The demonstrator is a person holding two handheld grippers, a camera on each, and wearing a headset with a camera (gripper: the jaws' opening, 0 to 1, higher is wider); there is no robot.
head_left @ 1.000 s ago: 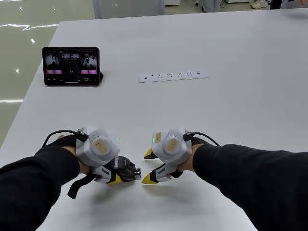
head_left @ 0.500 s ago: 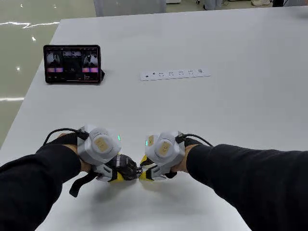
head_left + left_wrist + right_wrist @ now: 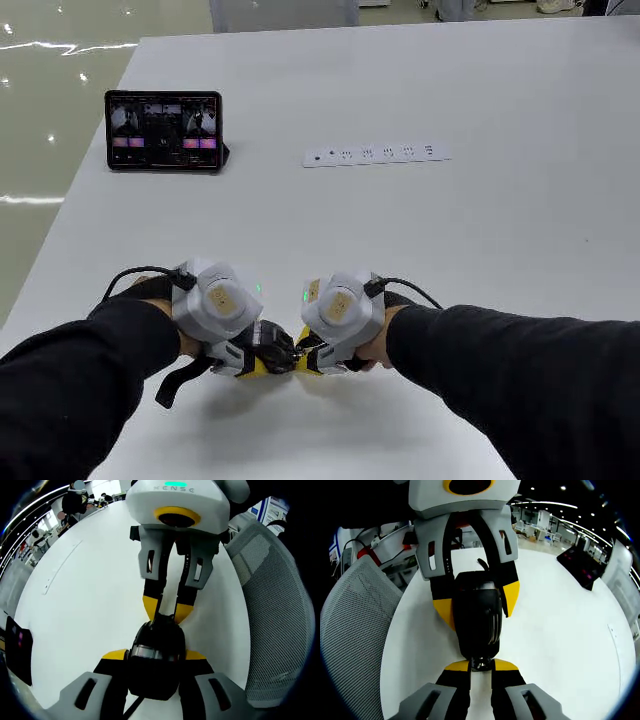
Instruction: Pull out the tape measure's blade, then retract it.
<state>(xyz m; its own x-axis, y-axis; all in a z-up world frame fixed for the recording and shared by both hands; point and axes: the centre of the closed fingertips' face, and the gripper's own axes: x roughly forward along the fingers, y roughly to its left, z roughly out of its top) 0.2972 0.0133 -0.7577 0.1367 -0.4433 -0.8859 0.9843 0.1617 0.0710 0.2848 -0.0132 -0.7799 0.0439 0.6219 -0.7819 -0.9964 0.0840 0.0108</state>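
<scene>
I am clamping my left gripper (image 3: 155, 656) on the tape measure (image 3: 156, 672). Its two yellow-tipped jaws are pressing on either side of the black case, which is taking up the whole gap between them. My right gripper (image 3: 481, 666) is meeting it head-on, tip to tip. Its jaws are drawn in until they are almost touching, and they are pinching the small metal hook (image 3: 481, 662) at the mouth of the case, just ahead of my left fingertips. The hook is sitting right against the case, as far as I can judge, though that spot is small and shadowed.

I am holding both sets of fingers low over the white table (image 3: 480, 230), near its edge on my side, with the case hanging between them. Well beyond my left fingers a tablet (image 3: 163, 130) is standing propped up with its screen lit. Well beyond my right fingers a white power strip (image 3: 375, 154) is lying flat. In the left gripper view, a grey mesh chair back (image 3: 272, 610) is rising past the table's edge.
</scene>
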